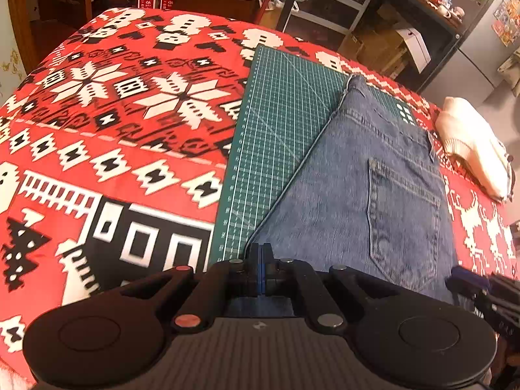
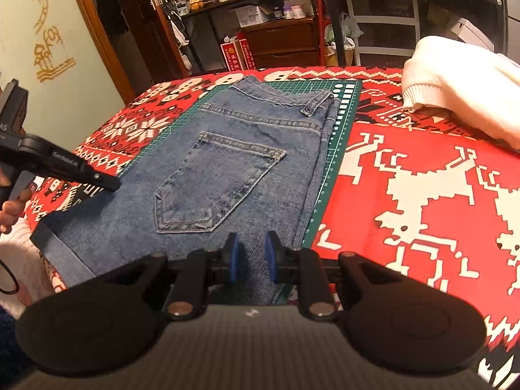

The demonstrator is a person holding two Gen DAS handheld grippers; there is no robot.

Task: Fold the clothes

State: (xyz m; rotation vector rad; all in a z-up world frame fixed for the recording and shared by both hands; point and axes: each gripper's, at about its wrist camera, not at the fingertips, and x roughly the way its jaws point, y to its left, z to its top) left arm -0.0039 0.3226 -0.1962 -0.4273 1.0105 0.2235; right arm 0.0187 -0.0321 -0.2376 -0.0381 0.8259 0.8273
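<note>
- Jeans (image 2: 234, 169) lie pocket-up on the green cutting mat (image 1: 279, 123), directly ahead of both grippers.
- My left hand-held gripper (image 1: 260, 260): fingers pressed together at the near denim edge; whether cloth is pinched, I cannot tell.
- My right hand-held gripper (image 2: 252, 255): spread over denim, holding nothing.
- Risk: a one-sided lift could skew the fold.

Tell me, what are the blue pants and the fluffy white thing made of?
The blue pants look like denim: faded blue weave, tan double stitching around the back pocket, matte finish. The fluffy white thing seems to be a knitted sweater, likely wool or cotton; its ribbed hem shows knit lines, but the fibre can't be told.
</note>
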